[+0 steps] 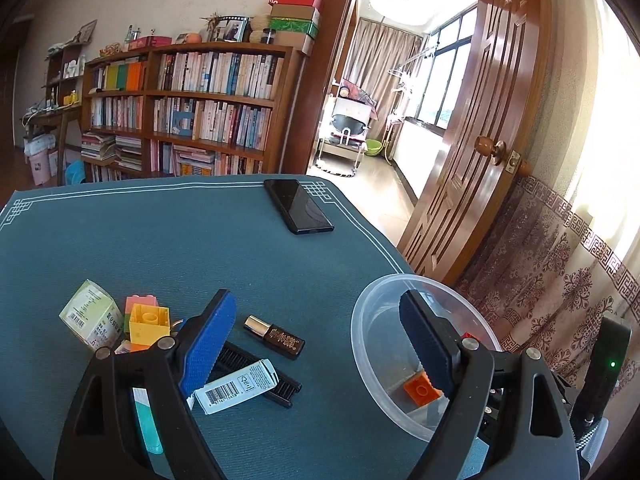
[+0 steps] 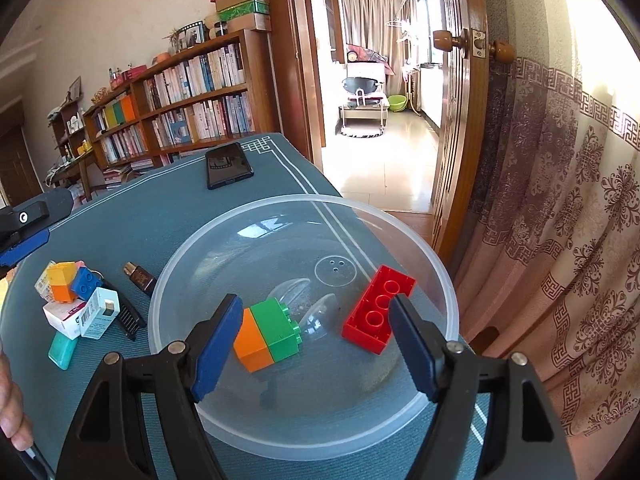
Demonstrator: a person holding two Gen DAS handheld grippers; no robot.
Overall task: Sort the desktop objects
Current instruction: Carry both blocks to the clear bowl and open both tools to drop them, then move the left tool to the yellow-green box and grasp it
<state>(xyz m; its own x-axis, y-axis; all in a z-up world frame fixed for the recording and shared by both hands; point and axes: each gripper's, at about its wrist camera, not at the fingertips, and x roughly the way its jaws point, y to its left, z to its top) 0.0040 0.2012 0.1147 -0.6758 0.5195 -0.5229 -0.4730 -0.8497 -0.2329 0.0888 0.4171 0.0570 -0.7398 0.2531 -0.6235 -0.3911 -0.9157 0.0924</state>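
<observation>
Looking along the left claw [image 1: 316,340], its blue pads stand wide apart and grip nothing; below it on the teal table [image 1: 160,240] lie a brown bottle [image 1: 275,337], a barcoded white box [image 1: 236,386] across a black comb [image 1: 260,372], and a yellow block [image 1: 149,324]. From the right wrist, the right claw [image 2: 316,340] is likewise wide open and empty above the clear bowl [image 2: 440,276], which holds an orange-green block [image 2: 267,334] and a red brick [image 2: 378,309], apart from each other.
</observation>
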